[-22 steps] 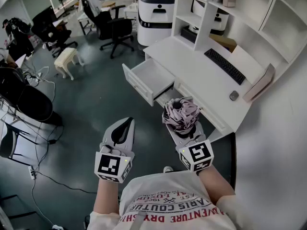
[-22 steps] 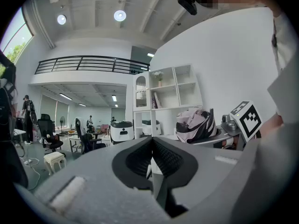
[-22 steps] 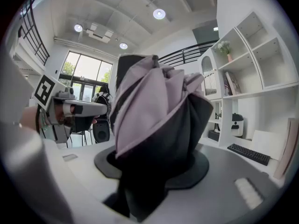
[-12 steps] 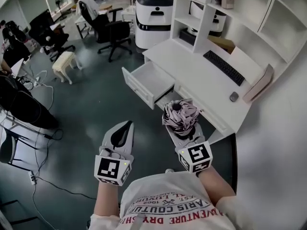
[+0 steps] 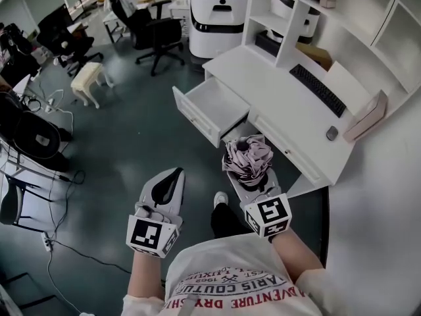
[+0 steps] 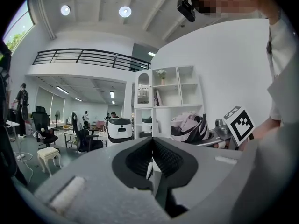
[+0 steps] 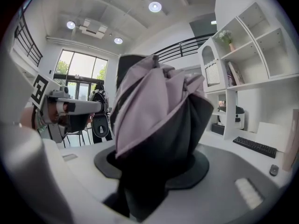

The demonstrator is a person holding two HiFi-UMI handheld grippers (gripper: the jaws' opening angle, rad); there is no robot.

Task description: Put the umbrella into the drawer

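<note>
A folded lilac-and-black umbrella [image 5: 248, 155] is sitting clamped between the jaws of the right gripper [image 5: 254, 180], which I am holding in the air just short of the white desk. The open drawer [image 5: 193, 118] is lying near it, beyond and to the left, under the tabletop [image 5: 276, 94]. I am holding the left gripper [image 5: 173, 175] alongside, jaws together on nothing.
</note>
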